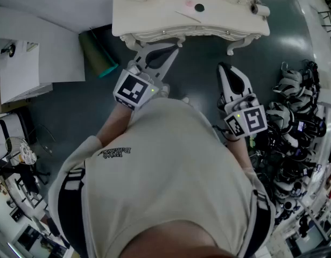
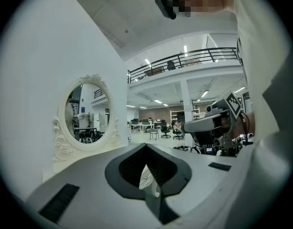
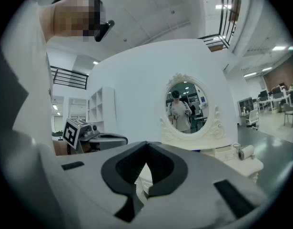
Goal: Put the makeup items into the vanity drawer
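The left gripper (image 2: 146,149) and right gripper (image 3: 146,149), both closed on nothing, face the vanity (image 1: 219,21) at twelve o'clock. The left looks nearer its front edge.

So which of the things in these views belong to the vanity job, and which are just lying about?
Job: vanity; small black round item and cylinder on its top, possibly makeup; left gripper and right gripper, both shut, empty.
Lying about: green object; pile of black-and-white gear; white cabinet.
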Action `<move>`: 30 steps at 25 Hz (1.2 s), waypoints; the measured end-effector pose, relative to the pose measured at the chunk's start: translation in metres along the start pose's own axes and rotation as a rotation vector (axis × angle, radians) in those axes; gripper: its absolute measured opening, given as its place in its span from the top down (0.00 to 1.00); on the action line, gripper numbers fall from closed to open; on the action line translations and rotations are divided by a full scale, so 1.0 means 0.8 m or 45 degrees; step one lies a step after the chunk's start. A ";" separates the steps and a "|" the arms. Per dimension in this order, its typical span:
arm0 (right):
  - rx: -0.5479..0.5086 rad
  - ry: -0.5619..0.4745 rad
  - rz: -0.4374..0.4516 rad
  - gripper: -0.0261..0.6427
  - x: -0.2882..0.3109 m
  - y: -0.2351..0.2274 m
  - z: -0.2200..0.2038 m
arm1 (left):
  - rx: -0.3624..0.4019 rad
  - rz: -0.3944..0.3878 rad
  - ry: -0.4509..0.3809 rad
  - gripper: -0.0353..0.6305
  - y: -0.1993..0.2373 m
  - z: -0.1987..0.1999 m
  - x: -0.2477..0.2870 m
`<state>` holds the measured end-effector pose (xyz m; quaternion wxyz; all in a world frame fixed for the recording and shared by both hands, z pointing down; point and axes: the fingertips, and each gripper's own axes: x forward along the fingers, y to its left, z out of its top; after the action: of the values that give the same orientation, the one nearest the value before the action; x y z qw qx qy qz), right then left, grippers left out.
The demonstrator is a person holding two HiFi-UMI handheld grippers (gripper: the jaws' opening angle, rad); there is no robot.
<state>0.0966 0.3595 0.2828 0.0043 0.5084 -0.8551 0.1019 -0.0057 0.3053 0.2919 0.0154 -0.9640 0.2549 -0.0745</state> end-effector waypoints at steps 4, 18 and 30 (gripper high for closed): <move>0.017 0.001 -0.009 0.96 -0.009 -0.004 -0.003 | -0.009 -0.005 0.007 0.93 -0.008 -0.001 0.003; 0.064 -0.023 0.003 0.96 -0.044 -0.029 -0.010 | -0.001 0.008 0.017 0.93 -0.047 -0.001 0.025; 0.066 -0.028 0.051 0.96 -0.068 -0.060 -0.017 | 0.006 0.064 0.024 0.93 -0.073 -0.003 0.046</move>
<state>0.1634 0.3872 0.2984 -0.0201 0.4921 -0.8622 0.1184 0.0546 0.3380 0.3033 0.0173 -0.9564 0.2792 -0.0839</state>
